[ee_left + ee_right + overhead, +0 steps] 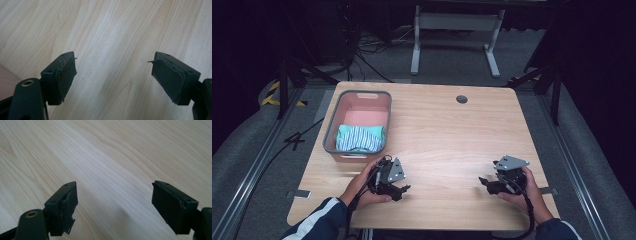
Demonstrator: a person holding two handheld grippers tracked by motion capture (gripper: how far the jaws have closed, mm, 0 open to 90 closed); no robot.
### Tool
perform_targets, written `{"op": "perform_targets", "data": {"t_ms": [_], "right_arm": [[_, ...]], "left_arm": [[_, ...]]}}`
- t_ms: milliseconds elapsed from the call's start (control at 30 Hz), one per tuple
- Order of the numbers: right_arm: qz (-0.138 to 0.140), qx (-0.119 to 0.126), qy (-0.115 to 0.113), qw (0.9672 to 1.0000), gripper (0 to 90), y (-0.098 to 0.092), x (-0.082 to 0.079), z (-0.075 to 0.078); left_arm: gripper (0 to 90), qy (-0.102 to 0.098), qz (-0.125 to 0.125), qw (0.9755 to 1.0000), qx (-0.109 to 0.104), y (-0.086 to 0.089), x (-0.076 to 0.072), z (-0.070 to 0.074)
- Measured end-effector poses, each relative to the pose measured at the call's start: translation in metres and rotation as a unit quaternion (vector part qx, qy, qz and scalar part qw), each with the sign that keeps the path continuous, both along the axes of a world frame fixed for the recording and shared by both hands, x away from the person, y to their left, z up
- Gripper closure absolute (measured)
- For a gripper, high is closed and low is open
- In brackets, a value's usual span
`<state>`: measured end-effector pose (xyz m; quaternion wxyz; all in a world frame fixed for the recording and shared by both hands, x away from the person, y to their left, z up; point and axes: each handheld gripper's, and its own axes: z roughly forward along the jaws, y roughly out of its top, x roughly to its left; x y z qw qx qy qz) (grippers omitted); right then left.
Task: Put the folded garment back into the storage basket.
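- A light wooden desk is seen from above, with a grey-rimmed pink basket set near its far left corner.
- A folded cloth with teal and white stripes is lying inside the basket, at the end nearest the person; the far half of the basket's pink floor is left bare.
- The left gripper is held by the left hand just in front of the basket's near wall, low over the desk, close to the near edge.
- Its grey three-cornered plate is turned up towards the camera.
- In the left gripper view, the left gripper is seen spread wide, with nothing but bare wood grain between the jaws; a sliver of pink is caught at the lower left edge.
- The pads are seen worn, with frayed edges.
- The right gripper is held by the right hand well to the right of the basket, also near the desk's near edge, apart from the left gripper.
- In the right gripper view, the right gripper is likewise seen gaping wide over plain desk, nothing gripped.
- A round hole is noted in the desk, far to the right of the basket.
- A white frame is standing on the grey floor beyond the basket.
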<state>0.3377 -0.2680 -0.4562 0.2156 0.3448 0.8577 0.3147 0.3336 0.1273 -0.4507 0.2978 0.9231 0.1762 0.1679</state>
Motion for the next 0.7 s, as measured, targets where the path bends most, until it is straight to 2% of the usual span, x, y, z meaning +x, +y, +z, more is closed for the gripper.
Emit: {"op": "perform_targets", "data": {"t_ms": [33,133,167,200,233,267,367,400,500,567,600,700], "right_arm": [[-0.003,0.003,0.000,1.0000,20.8,-0.004,-0.002,-0.003],[-0.020,0.026,0.006,0.9994,20.2,-0.018,-0.007,-0.011],[-0.020,0.026,0.006,0.9994,20.2,-0.018,-0.007,-0.011],[-0.030,0.033,0.008,0.9990,19.9,-0.028,-0.010,-0.017],[-0.030,0.033,0.008,0.9990,19.9,-0.028,-0.010,-0.017],[-0.047,0.047,0.014,0.9977,19.9,-0.034,-0.010,-0.022],[-0.058,0.046,0.013,0.9971,20.0,-0.038,-0.010,-0.024],[-0.071,0.049,0.010,0.9962,19.6,-0.040,-0.009,-0.026],[-0.078,0.056,0.011,0.9954,18.6,-0.042,-0.009,-0.027],[-0.080,0.063,0.009,0.9948,18.1,-0.043,-0.008,-0.028],[-0.082,0.072,0.012,0.9939,17.1,-0.044,-0.006,-0.030],[-0.086,0.081,0.026,0.9927,16.7,-0.046,-0.004,-0.030]], "left_arm": [[19.5,0.000,-0.002,1.0000,0.006,0.000,0.000,-0.001],[18.9,0.005,-0.006,1.0000,0.004,-0.001,0.000,-0.005],[18.9,0.012,-0.004,0.9999,0.004,-0.001,-0.001,-0.008],[19.3,0.024,-0.004,0.9997,-0.008,0.000,-0.002,-0.012],[19.6,0.024,-0.004,0.9997,-0.008,0.000,-0.002,-0.012],[19.5,0.027,-0.003,0.9996,-0.008,0.000,-0.002,-0.015],[18.7,0.036,-0.006,0.9993,-0.011,0.003,-0.002,-0.018],[18.3,0.043,-0.004,0.9990,-0.015,0.004,-0.001,-0.020],[18.4,0.059,0.001,0.9976,-0.037,0.008,0.000,-0.023],[18.4,0.082,-0.002,0.9949,-0.059,0.011,0.003,-0.026],[16.6,0.082,-0.004,0.9935,-0.078,0.013,0.004,-0.030],[14.6,0.081,-0.006,0.9931,-0.084,0.015,0.005,-0.032]]}}
